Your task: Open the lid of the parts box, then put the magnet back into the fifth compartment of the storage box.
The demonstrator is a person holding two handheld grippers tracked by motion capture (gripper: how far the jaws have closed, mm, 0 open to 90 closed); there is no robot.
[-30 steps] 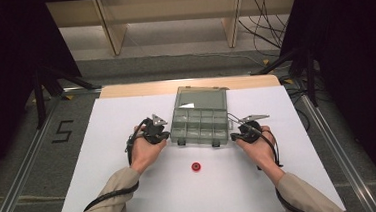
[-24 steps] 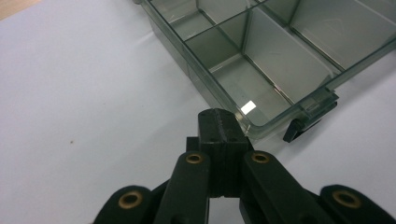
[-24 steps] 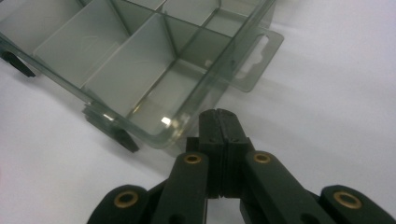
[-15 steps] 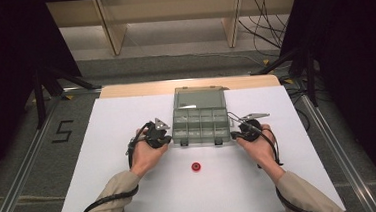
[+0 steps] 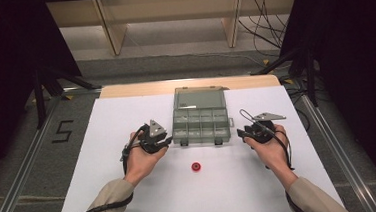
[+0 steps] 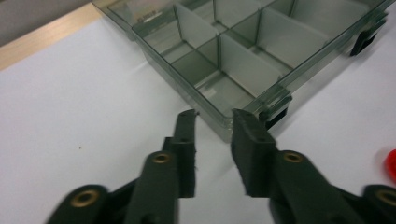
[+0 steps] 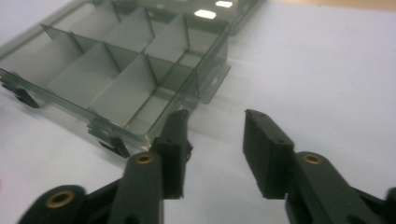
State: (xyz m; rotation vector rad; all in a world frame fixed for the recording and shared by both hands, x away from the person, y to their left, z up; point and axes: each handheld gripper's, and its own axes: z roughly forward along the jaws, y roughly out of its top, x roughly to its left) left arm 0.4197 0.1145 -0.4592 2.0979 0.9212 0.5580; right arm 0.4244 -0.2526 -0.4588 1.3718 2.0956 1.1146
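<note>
A clear compartment box (image 5: 200,121) sits open mid-table, its cells bare. Left gripper (image 5: 164,142) and right gripper (image 5: 242,132), jaws just parted and holding nothing, flank its near corners. A red piece (image 5: 196,166) in front awaits loading.

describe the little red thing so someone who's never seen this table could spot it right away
On the white table top, find the clear grey compartment box lying open between the two hands. Just nearer the person than the box's front edge sits a small round red piece, alone on the white surface. It is the only brightly coloured item there.
</note>
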